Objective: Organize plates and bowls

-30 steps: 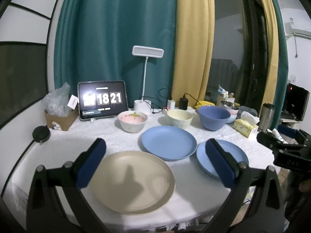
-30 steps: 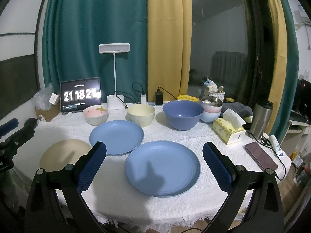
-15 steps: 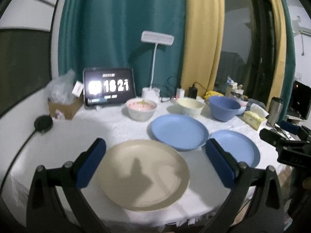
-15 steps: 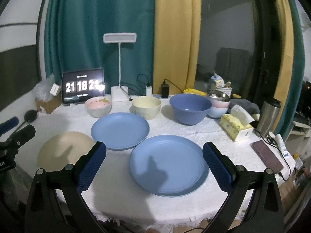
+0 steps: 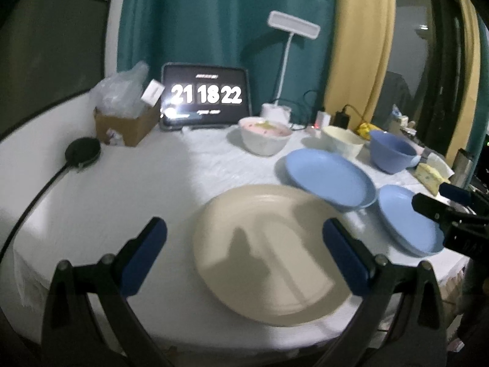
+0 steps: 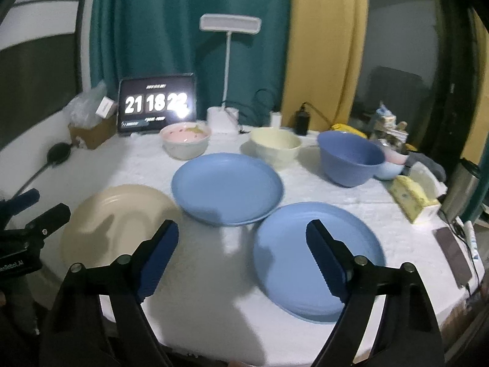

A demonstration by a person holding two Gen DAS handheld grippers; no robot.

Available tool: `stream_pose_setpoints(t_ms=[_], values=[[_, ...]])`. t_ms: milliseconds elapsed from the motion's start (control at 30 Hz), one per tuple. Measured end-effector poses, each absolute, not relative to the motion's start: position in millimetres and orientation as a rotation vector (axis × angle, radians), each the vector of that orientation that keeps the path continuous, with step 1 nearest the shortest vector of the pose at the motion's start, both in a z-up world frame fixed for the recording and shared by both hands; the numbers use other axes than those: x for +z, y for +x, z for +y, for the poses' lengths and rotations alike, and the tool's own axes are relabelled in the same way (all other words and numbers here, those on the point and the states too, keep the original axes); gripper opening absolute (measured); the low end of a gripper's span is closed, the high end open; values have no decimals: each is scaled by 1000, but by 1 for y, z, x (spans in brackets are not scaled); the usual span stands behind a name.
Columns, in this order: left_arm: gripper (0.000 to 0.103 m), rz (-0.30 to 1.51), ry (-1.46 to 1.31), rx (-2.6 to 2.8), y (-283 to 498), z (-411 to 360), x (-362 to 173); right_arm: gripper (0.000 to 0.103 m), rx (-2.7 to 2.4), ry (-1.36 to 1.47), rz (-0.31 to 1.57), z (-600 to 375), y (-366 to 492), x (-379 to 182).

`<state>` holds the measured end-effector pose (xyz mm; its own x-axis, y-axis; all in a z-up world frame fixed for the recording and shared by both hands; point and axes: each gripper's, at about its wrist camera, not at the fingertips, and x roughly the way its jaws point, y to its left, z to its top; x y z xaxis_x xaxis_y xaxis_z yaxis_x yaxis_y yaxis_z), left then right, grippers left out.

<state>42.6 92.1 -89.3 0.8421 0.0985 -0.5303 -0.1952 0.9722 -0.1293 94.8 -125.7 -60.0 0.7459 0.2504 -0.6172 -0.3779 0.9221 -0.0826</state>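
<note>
- Both tongs hang over the near edge of the round table (image 6: 214, 321), and both hold nothing.
- Left tongs (image 5: 244, 257) are wide, with the tan plate (image 5: 272, 253) seen between the blue pads.
- Right tongs (image 6: 243, 255) are closing but not shut; the near blue plate (image 6: 318, 260) lies under the right pad, not pinched.
- Tan plate sits at the near left, flat on the white cloth.
- Far blue plate (image 6: 226, 188) sits in the middle, just beside both other plates.
- Three bowls stand in a row behind the plates: pink bowl (image 6: 185, 139) left, cream bowl (image 6: 275, 146) middle, blue bowl (image 6: 350, 157) right.
- Clock screen (image 6: 156, 105) and white lamp (image 6: 229, 70) stand at the far side, by the green curtain (image 6: 171, 30).
</note>
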Motion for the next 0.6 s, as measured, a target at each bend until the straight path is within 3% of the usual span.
stream_pose_setpoints(t_ms=[167, 267, 400, 467, 600], values=[[101, 584, -218, 182, 49, 114, -107, 79, 391, -233, 680, -103, 104, -73], [91, 622, -226, 193, 56, 124, -118, 74, 421, -223, 723, -93, 112, -84], [85, 671, -228, 196, 63, 132, -131, 63, 451, -216, 790, -81, 125, -102], [71, 707, -242, 187, 69, 134, -138, 55, 471, -201, 827, -75, 130, -110], [56, 758, -244, 182, 77, 135, -148, 49, 496, -200, 873, -67, 138, -125]])
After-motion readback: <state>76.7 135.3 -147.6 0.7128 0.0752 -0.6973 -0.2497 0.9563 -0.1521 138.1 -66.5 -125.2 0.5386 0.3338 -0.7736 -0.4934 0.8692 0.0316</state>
